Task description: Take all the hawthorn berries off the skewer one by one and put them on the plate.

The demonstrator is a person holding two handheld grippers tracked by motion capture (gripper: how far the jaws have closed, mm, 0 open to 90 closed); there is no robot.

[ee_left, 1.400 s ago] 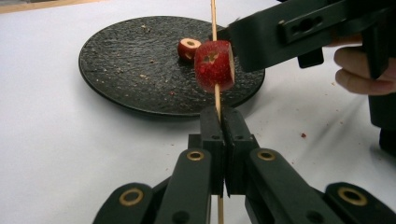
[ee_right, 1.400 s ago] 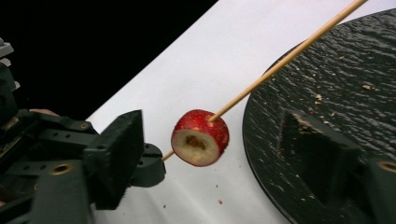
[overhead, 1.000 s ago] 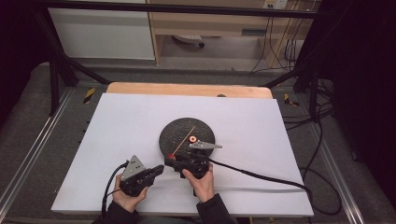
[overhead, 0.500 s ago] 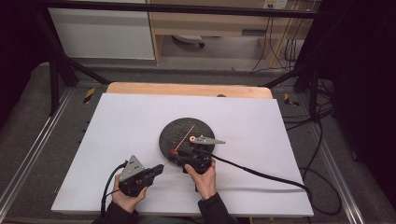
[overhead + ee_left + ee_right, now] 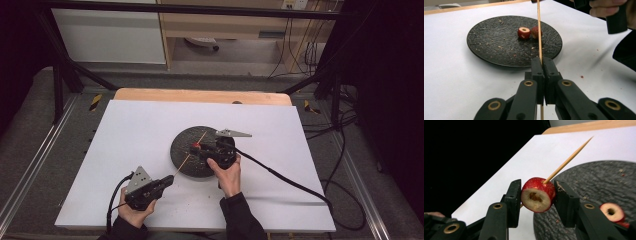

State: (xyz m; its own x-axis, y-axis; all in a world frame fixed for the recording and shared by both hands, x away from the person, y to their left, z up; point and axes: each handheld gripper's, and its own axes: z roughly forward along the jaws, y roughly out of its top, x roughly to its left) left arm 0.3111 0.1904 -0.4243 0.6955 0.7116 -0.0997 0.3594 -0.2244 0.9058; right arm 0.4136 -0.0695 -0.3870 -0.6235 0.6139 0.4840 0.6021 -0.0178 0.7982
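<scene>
Black jaws, near left: the left gripper (image 5: 165, 182) is clenched on the butt of the skewer (image 5: 539, 32), low over the white table (image 5: 125, 130) at the near edge.
Skewer: thin wood, it slants from those jaws up and away over the plate (image 5: 486, 47), its point far and free.
Right gripper (image 5: 537, 195): its jaws have just been closing; it grasps a cored red fruit (image 5: 538, 194), pads on both sides, above the plate's middle, and the skewer shows just behind the fruit.
Threading: I cannot tell whether the stick goes through the core or lies behind it.
Plate: dark and rough, mid-table, with two more fruits (image 5: 524, 33) lying together beyond its middle among crumbs.
Risk, stick: thin wood could bend or snap if the fruit is pushed off its line.
Risk, fruit: soft flesh could split or slip from the pads under a hard squeeze.
Risk, point: it could miss the core and gouge the side.
</scene>
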